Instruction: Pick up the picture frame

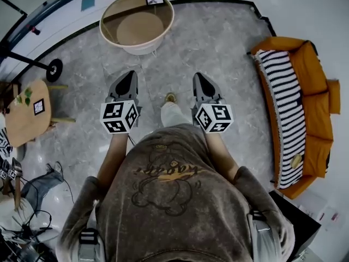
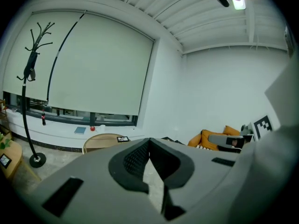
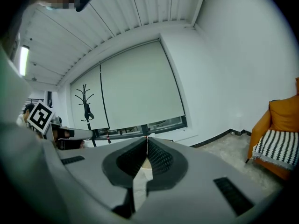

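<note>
The picture frame (image 1: 155, 0), small with a dark border, lies on the far edge of a round light-wood table (image 1: 163, 34) at the top of the head view. It also shows in the left gripper view, where the frame (image 2: 123, 138) sits on the table (image 2: 100, 141) just left of the jaw tips. Both grippers are held side by side in front of the person, well short of the table. The left gripper (image 1: 130, 74) (image 2: 149, 140) has its tips together and holds nothing. The right gripper (image 1: 198, 75) (image 3: 147, 138) is likewise shut and empty.
An orange sofa (image 1: 313, 97) with a striped blanket (image 1: 286, 108) stands at the right. A small wooden side table (image 1: 24, 113) with a plant is at the left. A black coat stand (image 2: 28, 78) rises by the window, its base (image 1: 53, 70) on the marble floor.
</note>
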`<state>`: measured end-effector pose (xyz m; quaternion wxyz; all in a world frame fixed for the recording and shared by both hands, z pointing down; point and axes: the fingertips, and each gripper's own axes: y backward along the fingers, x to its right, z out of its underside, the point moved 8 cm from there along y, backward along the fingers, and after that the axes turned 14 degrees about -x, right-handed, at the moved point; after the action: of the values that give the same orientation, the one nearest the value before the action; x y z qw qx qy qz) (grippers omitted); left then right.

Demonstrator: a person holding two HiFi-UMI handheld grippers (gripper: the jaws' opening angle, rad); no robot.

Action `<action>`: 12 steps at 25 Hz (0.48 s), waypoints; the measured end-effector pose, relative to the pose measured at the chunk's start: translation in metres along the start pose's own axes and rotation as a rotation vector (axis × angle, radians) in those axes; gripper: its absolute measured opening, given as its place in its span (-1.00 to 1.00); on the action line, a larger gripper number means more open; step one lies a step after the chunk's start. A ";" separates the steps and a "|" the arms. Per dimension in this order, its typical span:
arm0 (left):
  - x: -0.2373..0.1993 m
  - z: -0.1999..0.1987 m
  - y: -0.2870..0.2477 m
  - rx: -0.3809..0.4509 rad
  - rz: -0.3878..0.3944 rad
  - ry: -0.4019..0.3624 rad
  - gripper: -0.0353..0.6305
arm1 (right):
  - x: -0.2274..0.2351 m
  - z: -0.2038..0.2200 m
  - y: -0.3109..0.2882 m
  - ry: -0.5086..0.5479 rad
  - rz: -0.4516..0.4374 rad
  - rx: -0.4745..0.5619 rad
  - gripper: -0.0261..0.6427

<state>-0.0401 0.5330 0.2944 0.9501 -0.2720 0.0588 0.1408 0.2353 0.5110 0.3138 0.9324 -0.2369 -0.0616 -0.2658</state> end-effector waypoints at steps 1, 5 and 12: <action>0.000 -0.006 -0.007 -0.001 0.001 0.001 -0.84 | 0.006 -0.005 -0.006 -0.002 -0.001 -0.002 -0.86; -0.002 -0.032 -0.037 -0.003 0.000 0.005 -0.84 | 0.027 -0.025 -0.032 -0.006 -0.016 -0.013 -0.87; -0.008 -0.072 -0.095 -0.003 -0.018 0.015 -0.84 | 0.066 -0.064 -0.083 0.005 -0.050 -0.019 -0.86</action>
<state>-0.0216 0.4156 0.2827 0.9504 -0.2751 0.0633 0.1302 0.2467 0.3878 0.3073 0.9233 -0.2435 -0.0626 -0.2905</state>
